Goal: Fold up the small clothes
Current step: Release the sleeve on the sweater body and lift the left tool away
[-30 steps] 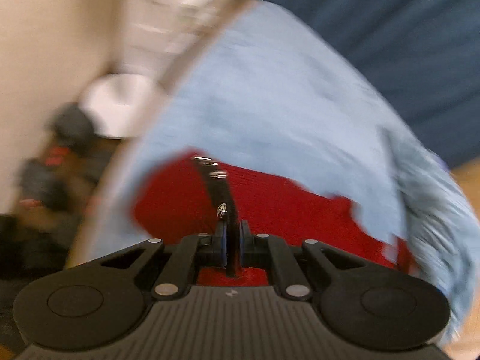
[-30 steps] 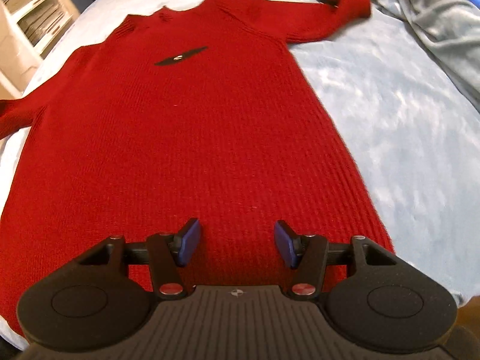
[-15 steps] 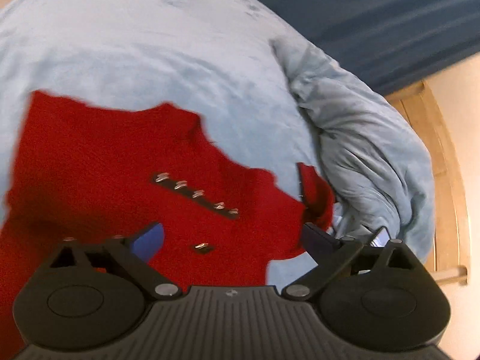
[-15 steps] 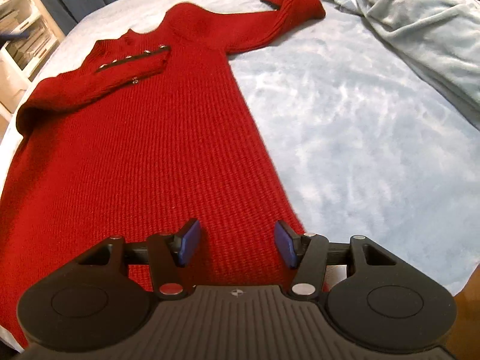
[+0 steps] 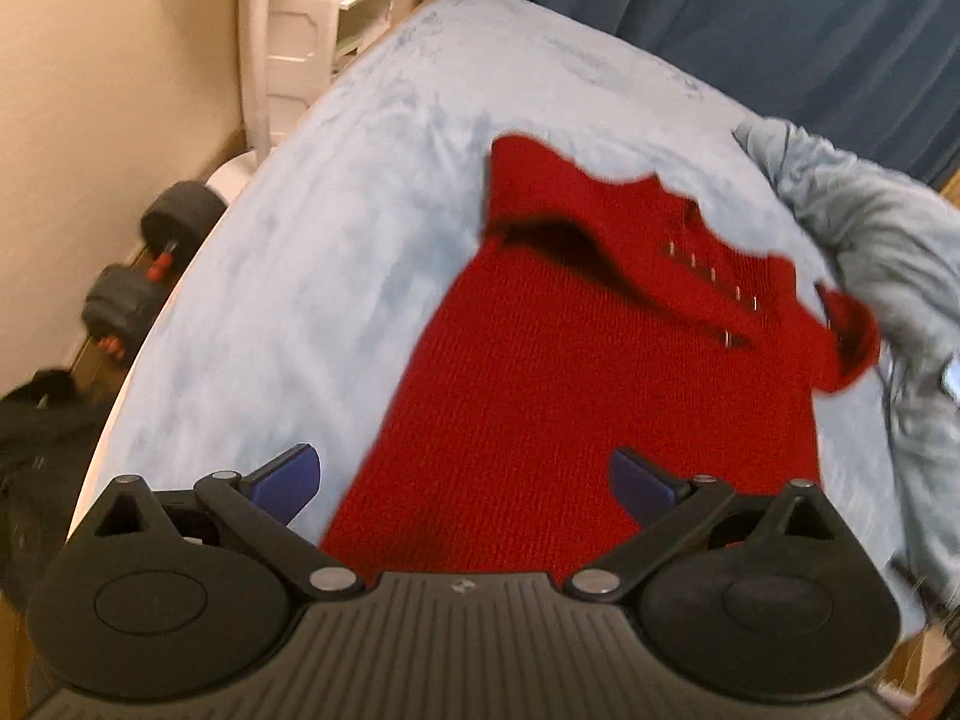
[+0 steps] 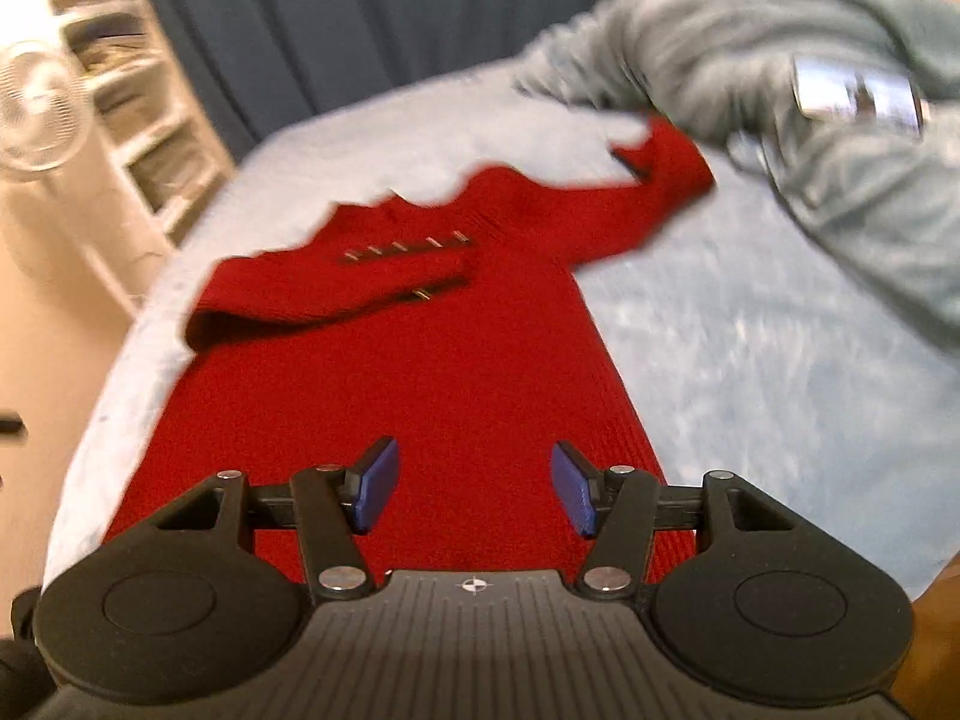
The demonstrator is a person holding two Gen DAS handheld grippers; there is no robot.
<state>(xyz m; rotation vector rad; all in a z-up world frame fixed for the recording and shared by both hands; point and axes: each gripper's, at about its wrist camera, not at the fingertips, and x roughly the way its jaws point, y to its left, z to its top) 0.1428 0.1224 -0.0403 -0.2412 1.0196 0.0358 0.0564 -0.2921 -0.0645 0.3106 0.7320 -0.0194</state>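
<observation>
Right wrist view shows our right tongs (image 6: 474, 489) parted and empty above the sweater (image 6: 420, 396), whose far sleeve (image 6: 654, 186) lies ahead and to the right, unfolded. Left tongs (image 5: 462, 480) are opening wide, nothing between them. We should pinch that cuff and lay it across the chest, over the folded sleeve (image 6: 324, 288).

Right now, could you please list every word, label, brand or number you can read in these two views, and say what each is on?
No readable words or numbers in either view.
Left gripper body: a small round emblem, a symbol only, no letters.
Right gripper body: the same emblem, no letters.
Red sweater: metal studs on the folded sleeve, no print visible.
Shelf contents beside the bed: too blurred to read.
</observation>
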